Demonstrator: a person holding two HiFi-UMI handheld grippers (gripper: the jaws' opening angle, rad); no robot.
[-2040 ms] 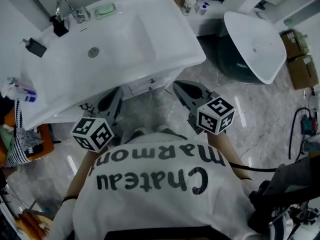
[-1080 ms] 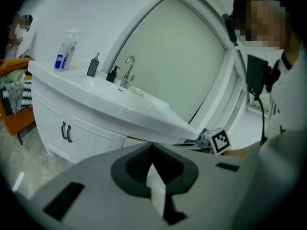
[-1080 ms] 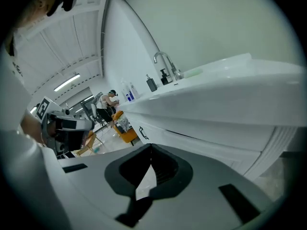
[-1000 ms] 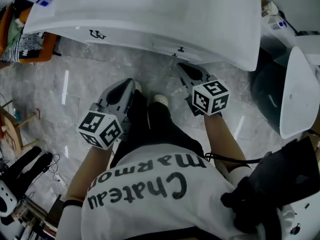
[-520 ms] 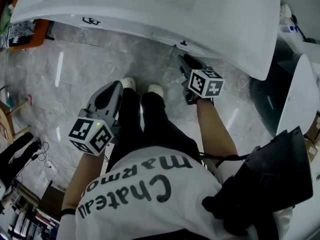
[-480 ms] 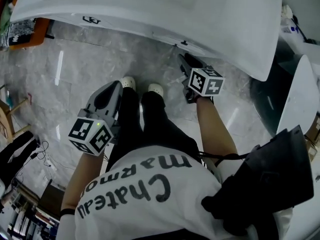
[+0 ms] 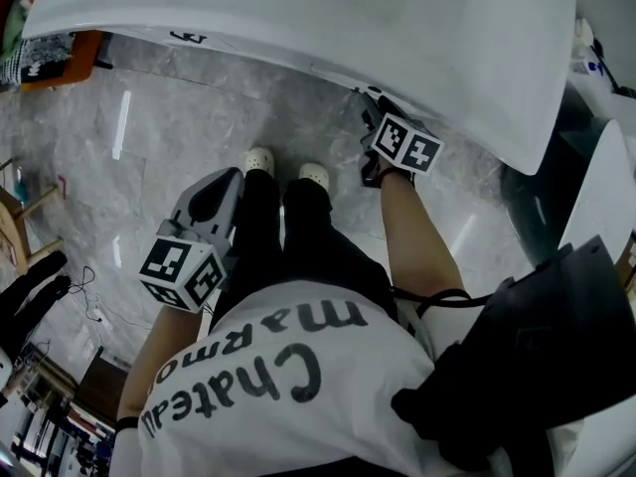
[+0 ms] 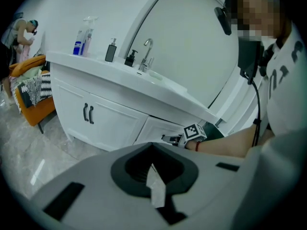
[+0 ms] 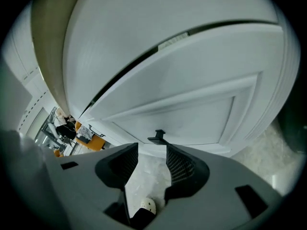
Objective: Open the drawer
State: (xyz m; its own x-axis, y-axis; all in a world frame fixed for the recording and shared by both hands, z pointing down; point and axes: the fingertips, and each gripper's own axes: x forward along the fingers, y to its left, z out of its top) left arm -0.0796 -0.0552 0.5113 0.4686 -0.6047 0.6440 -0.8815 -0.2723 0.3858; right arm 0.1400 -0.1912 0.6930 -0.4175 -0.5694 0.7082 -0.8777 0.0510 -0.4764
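Head view puts the white vanity (image 7: pixel 298 18) across your twelve o'clock, and since a second ago your right gripper (image 7: pixel 376 107) has sunk under its edge at one o'clock. The drawer (image 9: pixel 192 114) is still closed. Its dark handle (image 9: pixel 157 137) sits just beyond the right jaws, which have just been opening and stand apart, empty, probably ready to pinch it. Your left gripper (image 7: pixel 221 192) hangs at eight o'clock, jaws together.

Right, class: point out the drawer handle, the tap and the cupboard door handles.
drawer handle (image 9: pixel 157 137), right gripper view, its dark bar.
tap (image 8: pixel 148 40), left gripper view, top of its curved spout.
cupboard door handles (image 8: pixel 85 113), left gripper view, the left handle.
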